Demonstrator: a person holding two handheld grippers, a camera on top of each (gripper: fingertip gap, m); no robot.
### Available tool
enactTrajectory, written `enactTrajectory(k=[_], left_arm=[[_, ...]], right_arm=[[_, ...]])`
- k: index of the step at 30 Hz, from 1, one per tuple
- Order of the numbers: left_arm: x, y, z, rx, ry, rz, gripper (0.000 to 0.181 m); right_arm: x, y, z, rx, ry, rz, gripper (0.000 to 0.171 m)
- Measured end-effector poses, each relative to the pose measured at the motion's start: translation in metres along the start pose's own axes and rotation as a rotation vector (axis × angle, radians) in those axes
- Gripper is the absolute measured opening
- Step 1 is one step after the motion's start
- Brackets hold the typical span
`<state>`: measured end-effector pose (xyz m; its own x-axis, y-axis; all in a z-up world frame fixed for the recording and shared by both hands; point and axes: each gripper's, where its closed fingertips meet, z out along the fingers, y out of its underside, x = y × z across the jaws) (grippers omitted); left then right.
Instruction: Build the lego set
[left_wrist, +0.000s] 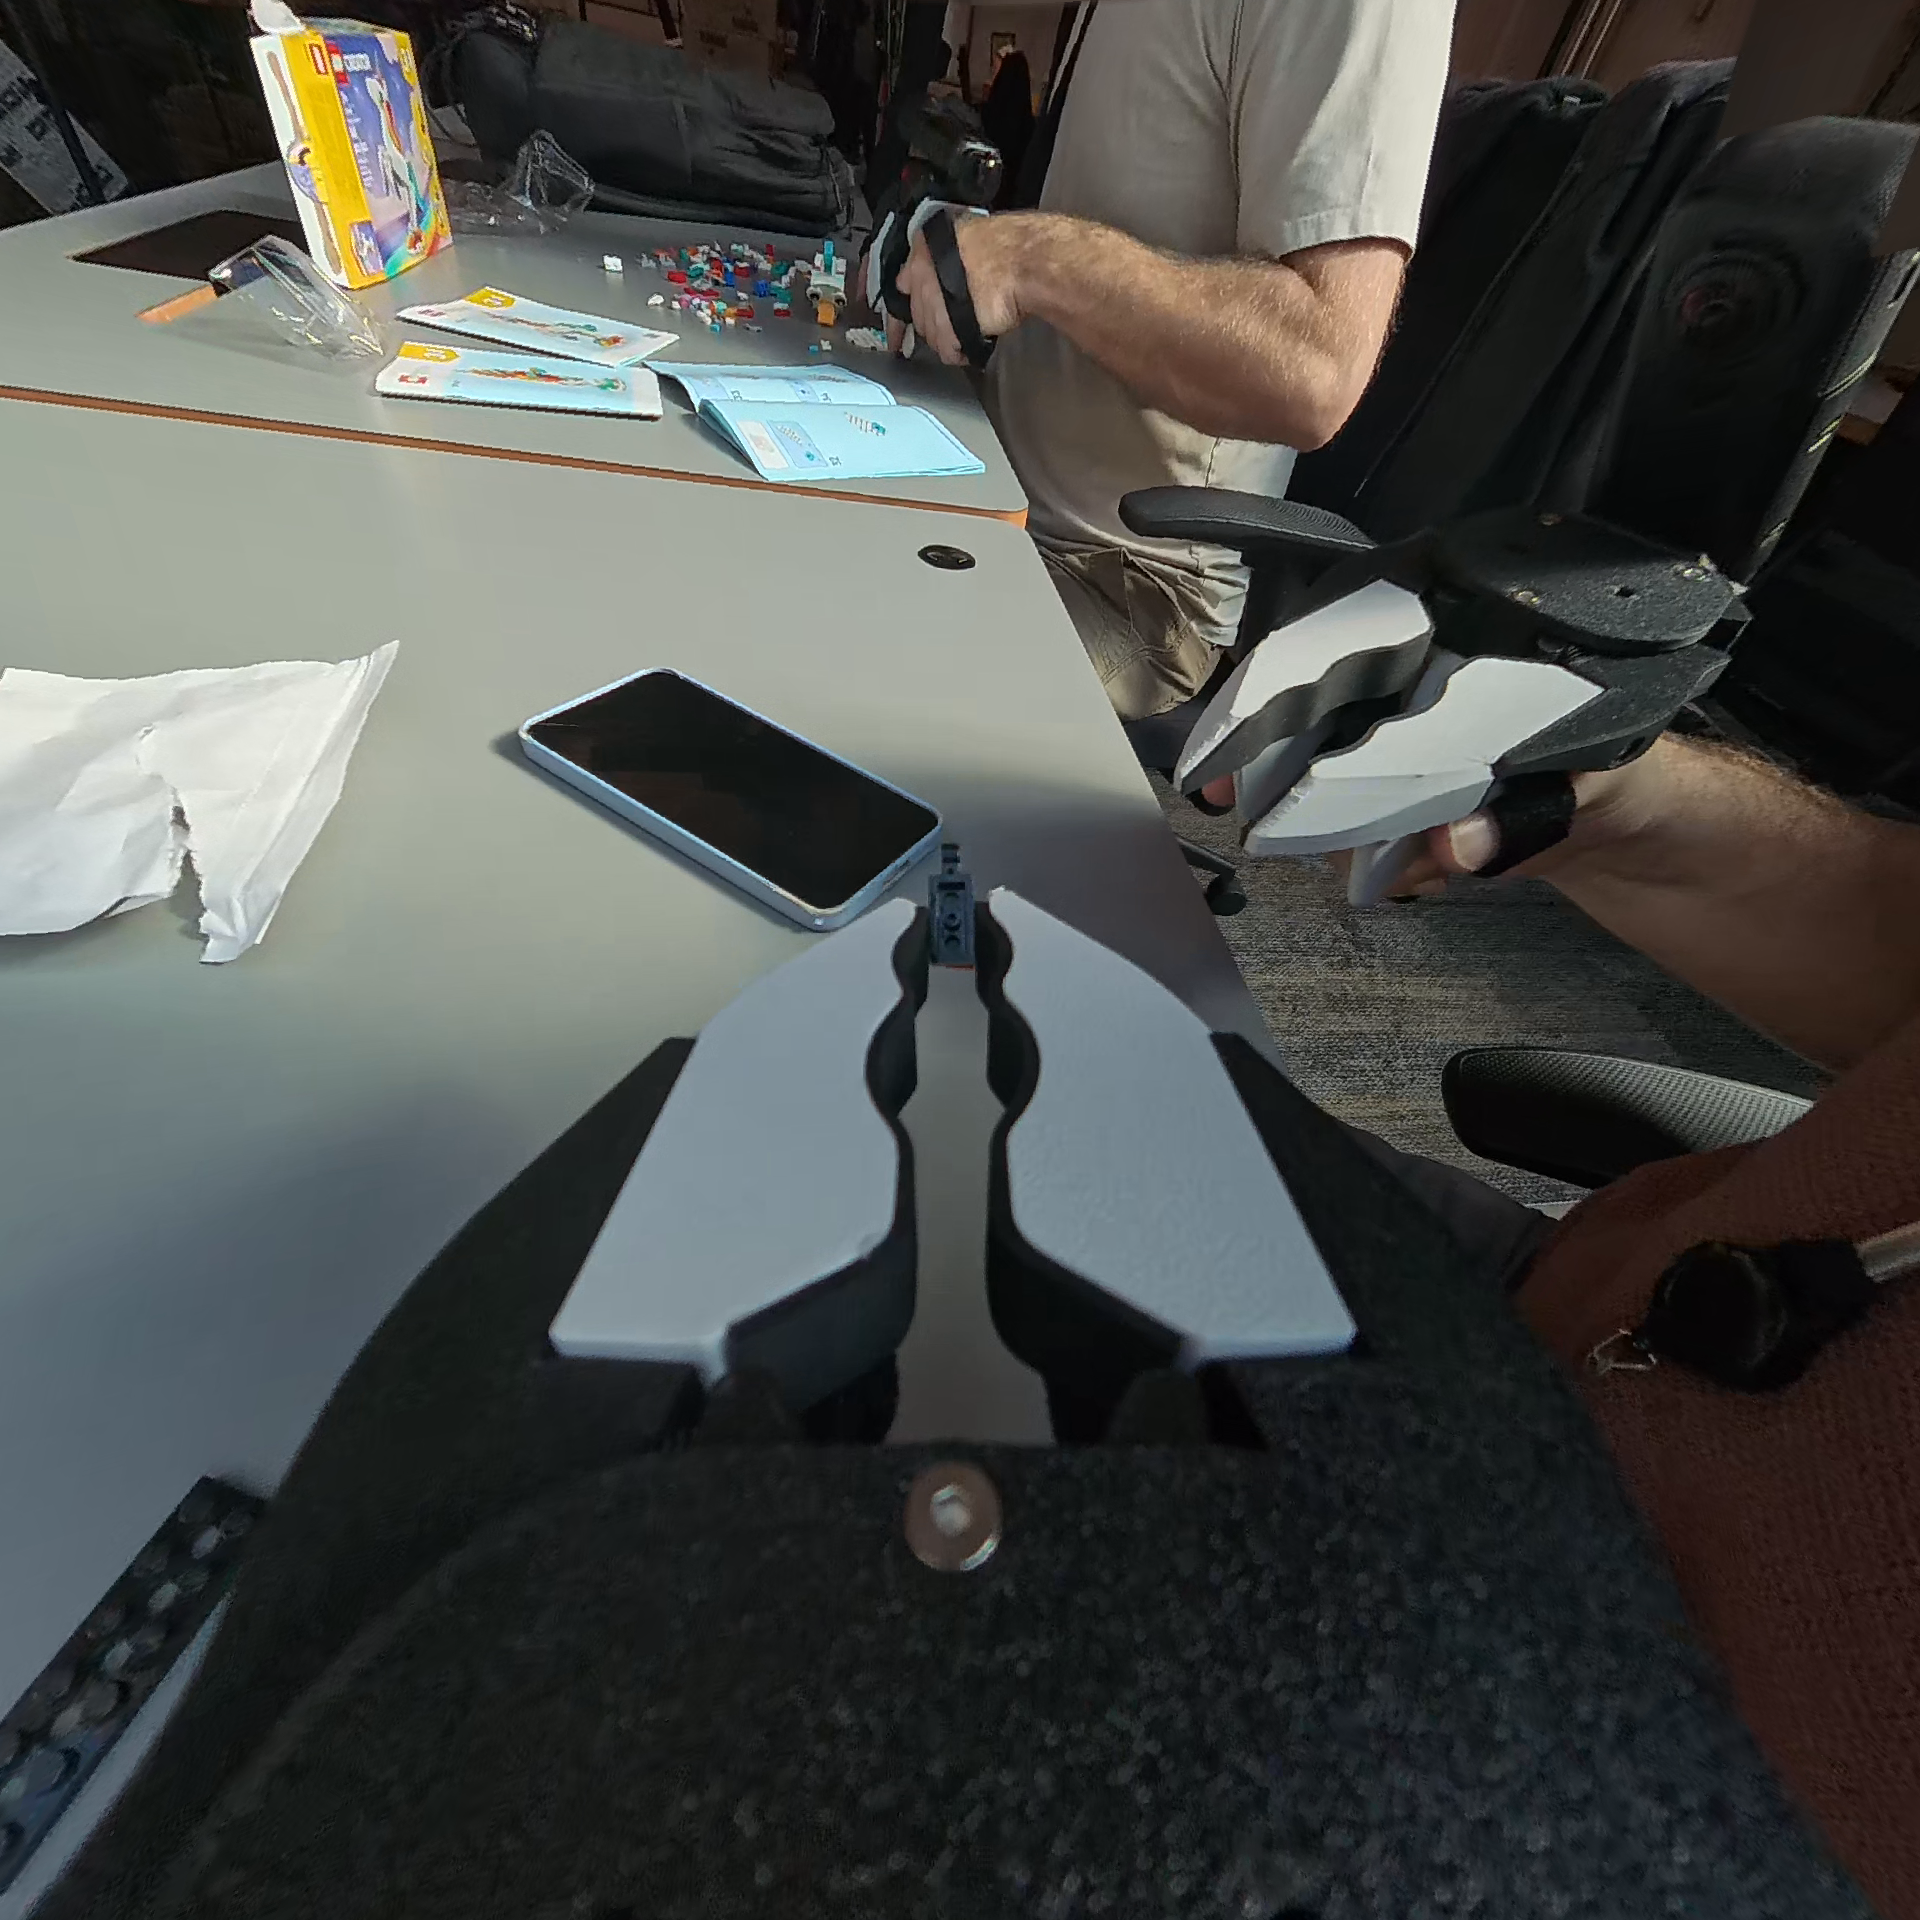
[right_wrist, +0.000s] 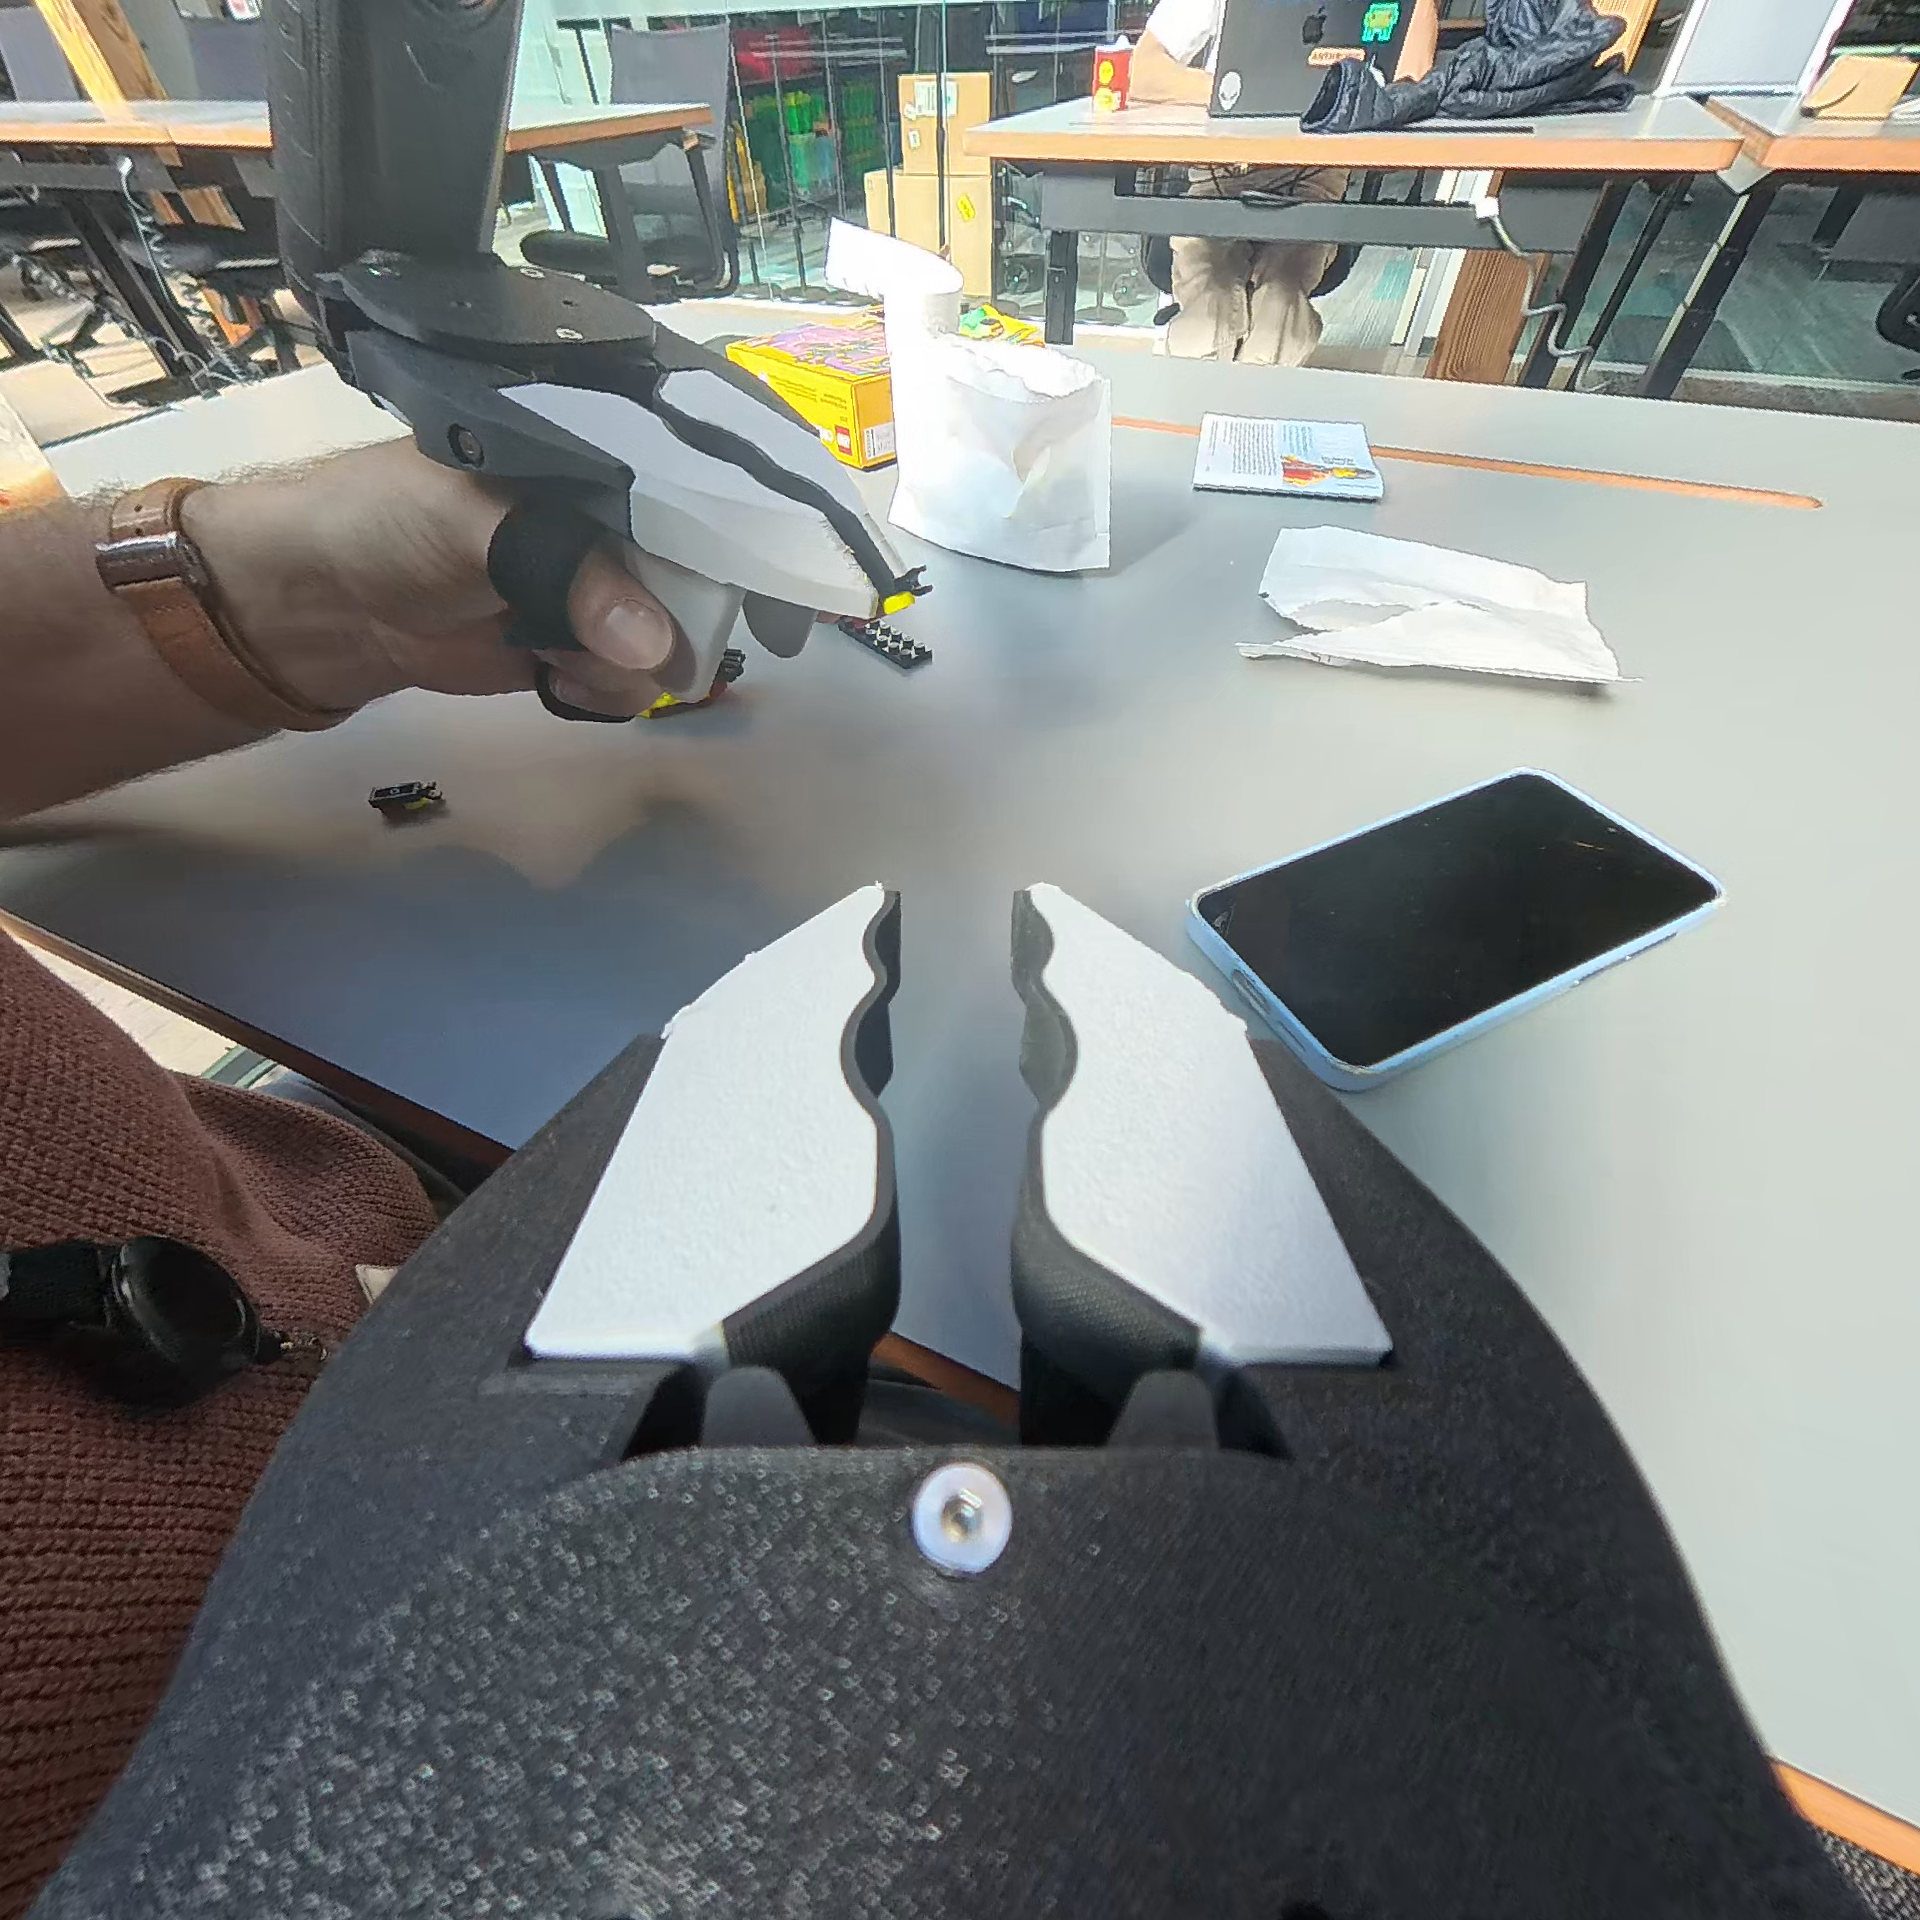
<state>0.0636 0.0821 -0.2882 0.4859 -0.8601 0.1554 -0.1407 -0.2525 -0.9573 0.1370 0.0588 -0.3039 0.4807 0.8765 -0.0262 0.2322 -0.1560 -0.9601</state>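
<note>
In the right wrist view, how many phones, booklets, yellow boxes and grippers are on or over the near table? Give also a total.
Phone: 1
Booklet: 1
Yellow box: 1
Grippers: 2, left gripper holding a lego piece, right gripper open
Total: 5

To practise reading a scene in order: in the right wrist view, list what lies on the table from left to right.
Small black-and-yellow piece → black studded plate → white paper bag → torn white paper → phone.
</note>
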Motion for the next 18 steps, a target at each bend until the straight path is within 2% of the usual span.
enactTrajectory(k=[18], left_arm=[[-0.0023, 0.0016, -0.0024, 0.012, 0.0, -0.021, 0.008]], right_arm=[[-0.0032, 0.0015, 0.0035, -0.006, -0.014, 0.004, 0.02]])
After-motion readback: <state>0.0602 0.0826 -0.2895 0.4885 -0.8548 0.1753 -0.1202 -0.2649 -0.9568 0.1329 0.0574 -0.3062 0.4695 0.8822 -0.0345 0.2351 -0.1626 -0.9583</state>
